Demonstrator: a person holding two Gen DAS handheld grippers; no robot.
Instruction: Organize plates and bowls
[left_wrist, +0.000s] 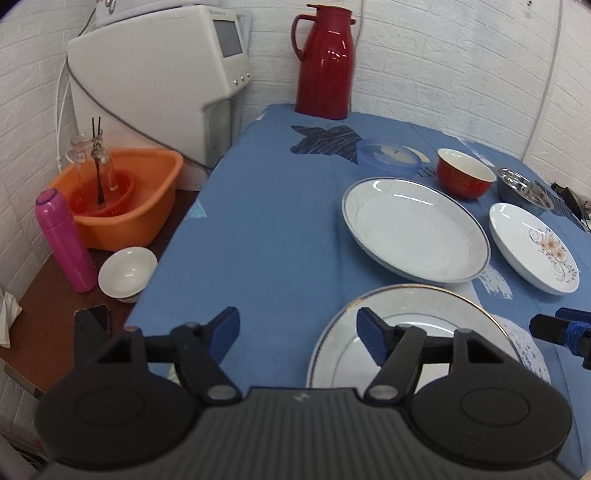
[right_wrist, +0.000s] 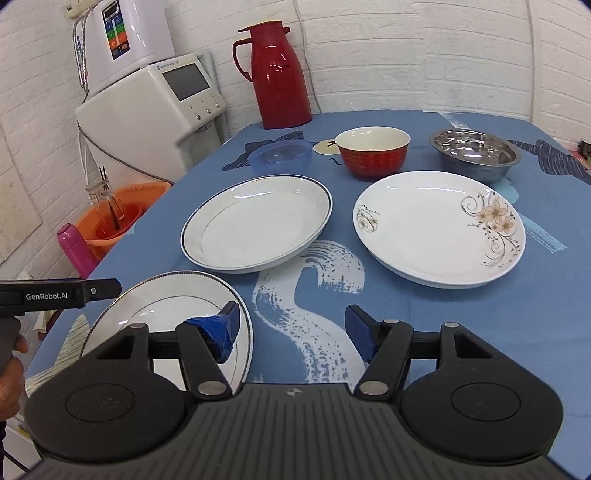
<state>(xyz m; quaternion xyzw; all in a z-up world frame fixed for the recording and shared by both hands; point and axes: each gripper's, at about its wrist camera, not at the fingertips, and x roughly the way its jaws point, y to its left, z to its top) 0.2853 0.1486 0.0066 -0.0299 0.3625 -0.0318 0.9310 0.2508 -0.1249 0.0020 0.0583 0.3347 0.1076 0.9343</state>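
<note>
Left wrist view: left gripper (left_wrist: 297, 332) released, jaws wide apart, holding nothing, above near table (left_wrist: 266, 229) edge. Gold-rimmed plate (left_wrist: 424, 314) just under right finger. Blue-rimmed plate (left_wrist: 415, 229) beyond, flowered plate (left_wrist: 533, 249) right of it. Red bowl (left_wrist: 465, 177), steel bowl (left_wrist: 524, 190), blue lid (left_wrist: 388, 157) far.

Right wrist view: right gripper (right_wrist: 291, 328) released, empty, over tablecloth. Gold-rimmed plate near left; blue-rimmed plate centre; flowered plate right. Red jug (right_wrist: 280, 74) at far edge.

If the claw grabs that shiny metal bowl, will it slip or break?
The metal bowl looks thin and polished, so it is probably light and may slip in the claw's pads. Being steel, it likely won't break, unlike the flower plate beside it. Its rounded sides suggest it could rock if pushed at the rim.
</note>
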